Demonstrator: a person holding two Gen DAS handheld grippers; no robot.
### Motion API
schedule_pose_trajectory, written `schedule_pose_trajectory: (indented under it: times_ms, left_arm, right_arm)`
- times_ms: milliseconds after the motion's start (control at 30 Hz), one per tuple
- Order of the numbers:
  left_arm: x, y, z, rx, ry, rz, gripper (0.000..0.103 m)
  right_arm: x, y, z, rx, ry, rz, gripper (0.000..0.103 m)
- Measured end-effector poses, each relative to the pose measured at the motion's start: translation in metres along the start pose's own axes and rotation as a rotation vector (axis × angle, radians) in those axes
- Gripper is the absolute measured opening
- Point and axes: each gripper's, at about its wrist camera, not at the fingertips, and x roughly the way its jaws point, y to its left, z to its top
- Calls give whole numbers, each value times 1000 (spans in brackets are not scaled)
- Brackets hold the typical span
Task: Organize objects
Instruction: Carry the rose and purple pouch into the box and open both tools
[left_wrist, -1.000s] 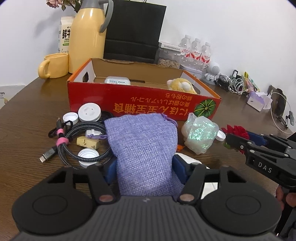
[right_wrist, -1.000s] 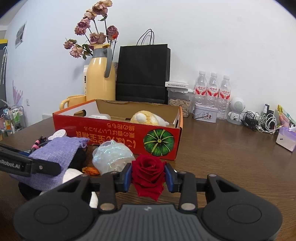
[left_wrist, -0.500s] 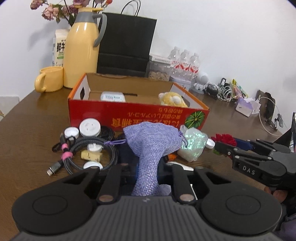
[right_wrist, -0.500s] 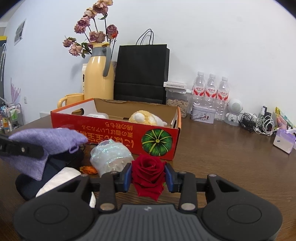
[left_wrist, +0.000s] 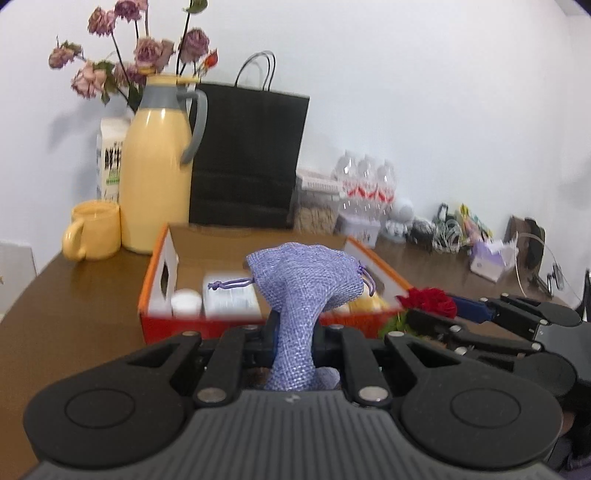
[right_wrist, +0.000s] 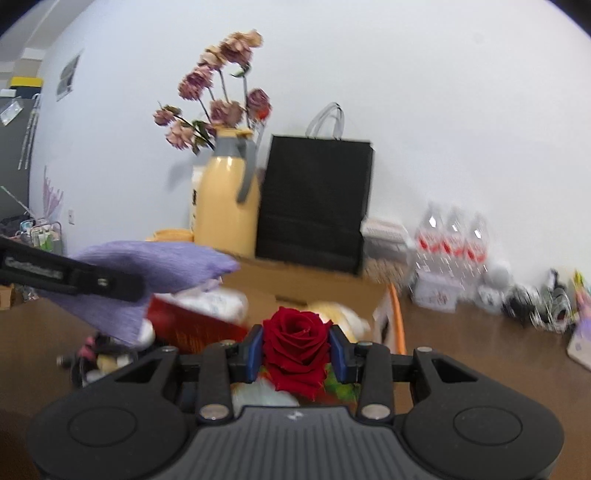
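My left gripper (left_wrist: 294, 332) is shut on a purple drawstring pouch (left_wrist: 306, 284), held up in the air in front of the red cardboard box (left_wrist: 162, 277). The pouch's loose top flops over the jaws. In the right wrist view the same pouch (right_wrist: 147, 266) hangs at the left. My right gripper (right_wrist: 296, 350) is shut on a red rose (right_wrist: 295, 343), its blue pads against the bloom. That rose (left_wrist: 430, 299) also shows at the right of the left wrist view. Both are lifted near the box's front wall. Inside the box lie a white packet (left_wrist: 231, 295) and a yellow plush (right_wrist: 332, 310).
Behind the box stand a yellow thermos with dried flowers (left_wrist: 159, 173), a yellow mug (left_wrist: 94, 230), a black paper bag (left_wrist: 247, 158) and water bottles (left_wrist: 365, 177). Cables and small items (left_wrist: 450, 229) crowd the back right. Cables and lids (right_wrist: 96, 358) lie on the table at the left.
The left jaws closed on the pouch and lifted it off the table. Both grippers rose and moved toward the box, so its inside now shows.
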Motion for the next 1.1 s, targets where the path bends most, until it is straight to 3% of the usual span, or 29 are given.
schedule_pose_trajectory:
  times_ms: [167,333,500,667,867,967,1067,1100]
  left_arm:
    - [30,11,28,-18,-28,20,13]
    - [70,27,48,-25,-26,45,13]
    - [115,44,58,-39,19,78,13]
    - [149,66,53,-77,113,99,13]
    - [156,66,42,-41,114,114,14]
    - [154,61,40,-25,95,157,23]
    - [149,57,40,-4,57,172,50]
    - [147,55,41,3,39,176,56]
  right_arm:
    - [46,12,32,-32,12,19,35]
    - [101,12,49,-51,77,37,35]
    - [149,6,53,-6,140,56,35]
    - [167,1,40,28,181,88,35]
    - [174,4,33,16,217,90,37]
    - [173,4,34,13,222,90,44]
    - [171,2,36,20,223,91,58]
    - [171,1,36,22,221,87,70]
